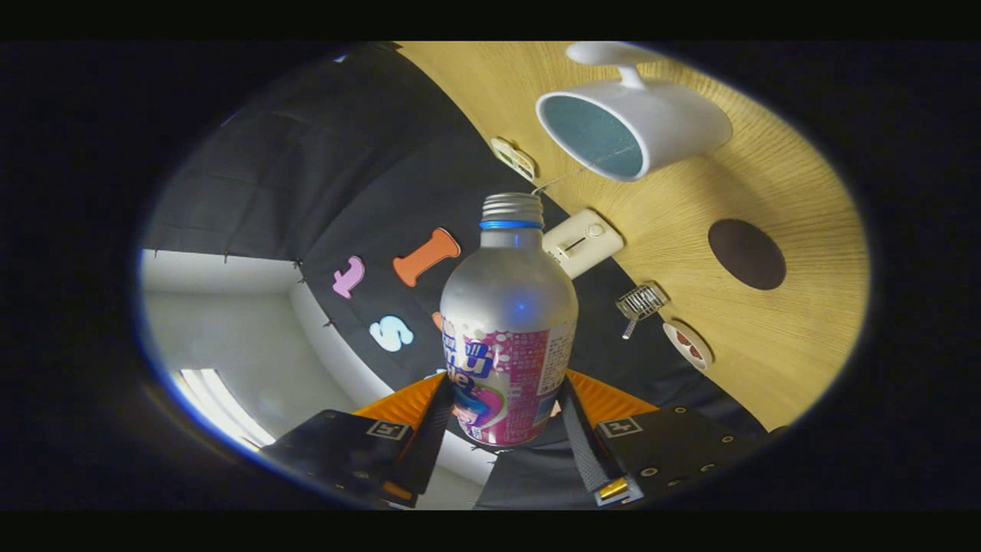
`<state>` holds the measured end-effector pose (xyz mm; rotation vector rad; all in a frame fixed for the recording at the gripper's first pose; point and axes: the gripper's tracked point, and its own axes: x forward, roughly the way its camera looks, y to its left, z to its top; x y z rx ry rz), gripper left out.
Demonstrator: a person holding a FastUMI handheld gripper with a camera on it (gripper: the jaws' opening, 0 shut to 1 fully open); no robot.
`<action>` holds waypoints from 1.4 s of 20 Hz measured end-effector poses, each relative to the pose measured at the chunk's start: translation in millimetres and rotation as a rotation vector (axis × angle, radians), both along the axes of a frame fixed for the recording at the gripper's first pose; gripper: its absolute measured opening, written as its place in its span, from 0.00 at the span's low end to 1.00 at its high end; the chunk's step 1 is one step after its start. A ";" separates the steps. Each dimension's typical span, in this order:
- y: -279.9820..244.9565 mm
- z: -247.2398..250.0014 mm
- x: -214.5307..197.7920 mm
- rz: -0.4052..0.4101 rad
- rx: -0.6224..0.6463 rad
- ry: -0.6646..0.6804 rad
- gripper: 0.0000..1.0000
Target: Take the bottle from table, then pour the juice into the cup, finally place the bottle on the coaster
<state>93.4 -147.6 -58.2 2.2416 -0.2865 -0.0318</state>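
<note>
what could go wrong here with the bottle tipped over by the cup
1. The bottle sits clamped between the fingers low on its body; it may slip or swivel as it tilts.
2. Its silver cap looks screwed on, so nothing may pour.
3. The neck is offset from the cup mouth; juice could land on the table.

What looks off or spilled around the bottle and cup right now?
No spill stands out. The claw is shut on the bottle, tipped toward the cup, yet its cap looks screwed on, odd for pouring. The coaster lies bare.
</note>
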 end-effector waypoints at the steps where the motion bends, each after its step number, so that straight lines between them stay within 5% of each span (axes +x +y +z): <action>1: -1.0 0.7 -0.3 -0.004 0.006 -0.001 0.74; 19: -22.3 12.2 1.7 -0.043 0.023 -0.014 0.74; 25: -15.4 -13.4 3.2 -0.015 -0.084 0.077 0.74; 28: 1.9 -38.1 8.0 0.046 -0.239 0.193 0.74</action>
